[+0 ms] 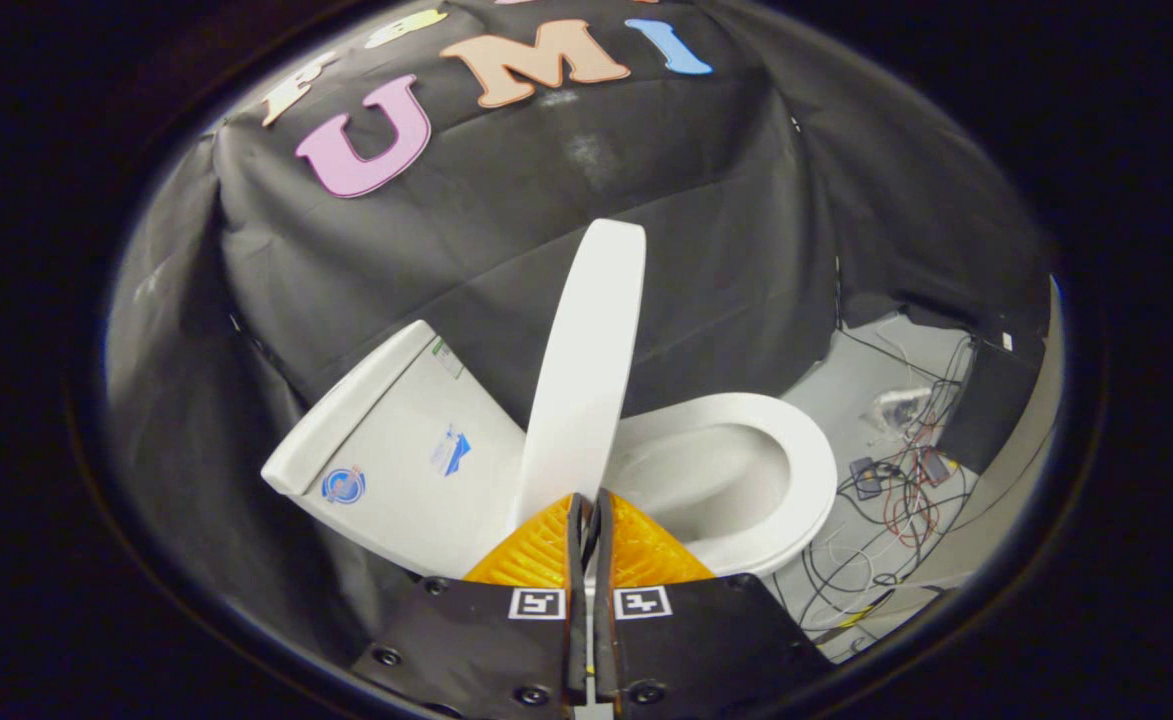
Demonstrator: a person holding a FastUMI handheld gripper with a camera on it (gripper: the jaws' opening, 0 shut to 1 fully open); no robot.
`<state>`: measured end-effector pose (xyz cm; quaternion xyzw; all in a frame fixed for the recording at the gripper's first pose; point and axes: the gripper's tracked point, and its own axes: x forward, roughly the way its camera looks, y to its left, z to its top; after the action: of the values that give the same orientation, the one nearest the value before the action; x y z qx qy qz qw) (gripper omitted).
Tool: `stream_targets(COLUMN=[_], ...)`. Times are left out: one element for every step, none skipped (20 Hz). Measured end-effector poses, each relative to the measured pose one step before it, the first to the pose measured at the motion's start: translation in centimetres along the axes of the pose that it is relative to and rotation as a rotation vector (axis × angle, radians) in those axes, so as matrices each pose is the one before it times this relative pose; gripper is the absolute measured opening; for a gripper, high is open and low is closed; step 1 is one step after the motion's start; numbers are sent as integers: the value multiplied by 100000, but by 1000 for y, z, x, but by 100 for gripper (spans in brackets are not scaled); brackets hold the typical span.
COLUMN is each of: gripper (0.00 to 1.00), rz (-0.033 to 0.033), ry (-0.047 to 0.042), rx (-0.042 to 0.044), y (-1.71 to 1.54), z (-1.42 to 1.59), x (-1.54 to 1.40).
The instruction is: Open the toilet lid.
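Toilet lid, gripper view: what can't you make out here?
- Whether the fingers pinch the lid: its lower edge is hidden behind them.
- The hinge, hidden behind the lid.
- Tank labels: too small.
- Cables on the floor: tangled, too small to tell apart.

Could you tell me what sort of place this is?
Probably a staged test booth, not a real bathroom: a toilet with its lid raised stands against black cloth, with loose cables on the floor.

black plates (716,640) with screws (646,691), square tags (642,602), ribbed jaws.
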<state>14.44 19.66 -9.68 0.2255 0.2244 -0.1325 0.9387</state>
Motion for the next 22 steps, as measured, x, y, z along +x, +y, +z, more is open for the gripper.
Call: stream_targets(gripper=[3, 3, 4, 4, 4, 4, 4, 4, 4, 4, 4, 4, 4, 4, 4, 4, 4, 4, 4, 4, 4, 4], rz=[16, 18, 55, -118, -96, -74, -87, -115, -220, -229, -53, -16, -126, -346, -332, -223, -72, -12, 22, 303, 544, 369], ry=[-250, -326, -300, -301, -325, -333, -337, -280, -209, -140, -160, -251, -525, -539, -433, -151, -122, -98, -154, -165, -53, -46], rx=[-182, -701, -1135, -822, -891, -881, -790, -789, -744, -723, -623, -689, -462, -426, -1098, -944, -1499, -1293, -574, -119, -282, -674], y=[394, 384, 395, 322, 364, 330, 295, 323, 288, 276, 362, 299, 366, 287, 356, 343, 490, 369, 441, 531, 580, 569], z=[62, 57, 83, 14, 129, 65, 126, 6, 101, 39, 64, 24, 159, 111, 24, 22, 49, 24, 160, 396, 43, 10], x=[26, 39, 39, -23, -23, 21, -31, 27, 52, -10, -9, -51, 10, -33, 90, -41, 5, 49, 21, 136, -7, 5])
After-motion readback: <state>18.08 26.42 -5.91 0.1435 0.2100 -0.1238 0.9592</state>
